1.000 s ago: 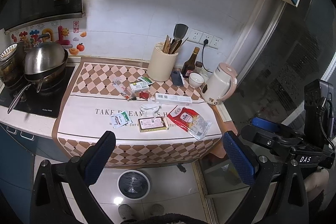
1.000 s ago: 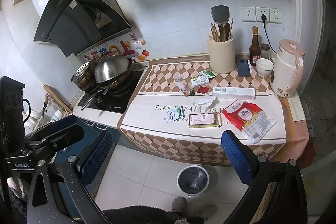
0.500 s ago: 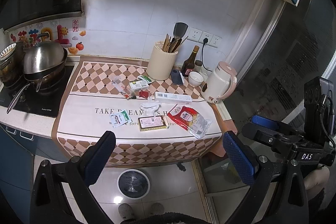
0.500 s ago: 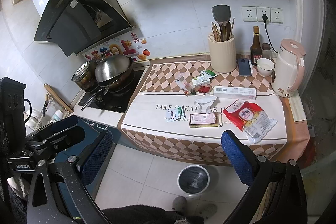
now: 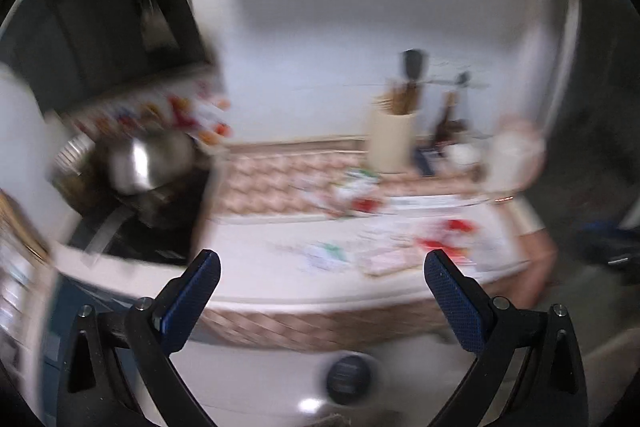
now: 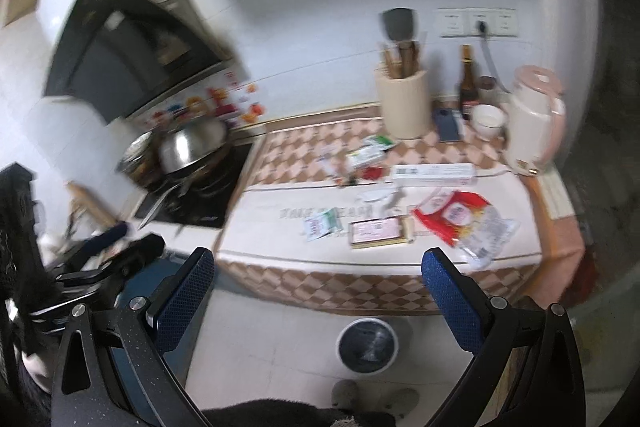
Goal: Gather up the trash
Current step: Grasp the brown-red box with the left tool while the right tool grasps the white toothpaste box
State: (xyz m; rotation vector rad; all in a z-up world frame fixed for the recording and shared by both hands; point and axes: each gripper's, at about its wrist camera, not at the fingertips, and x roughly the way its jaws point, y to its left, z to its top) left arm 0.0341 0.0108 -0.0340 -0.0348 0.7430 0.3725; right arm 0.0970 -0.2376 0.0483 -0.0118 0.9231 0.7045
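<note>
Nothing collected yet: both claws, left (image 5: 318,269) and right (image 6: 318,265), gape wide and empty, well short of the table (image 6: 400,255). The trash, red snack bag (image 6: 454,213), pink flat pack (image 6: 378,231), small sachets (image 6: 320,225), lies on the table. The bin (image 6: 367,345) sits on the floor below its front edge.

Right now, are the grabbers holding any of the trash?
No. The left gripper and right gripper are both open and empty, short of the counter.

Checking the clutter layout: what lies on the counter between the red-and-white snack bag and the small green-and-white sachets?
In the right wrist view, a flat pink-labelled packet lies between the snack bag and the sachets.
</note>
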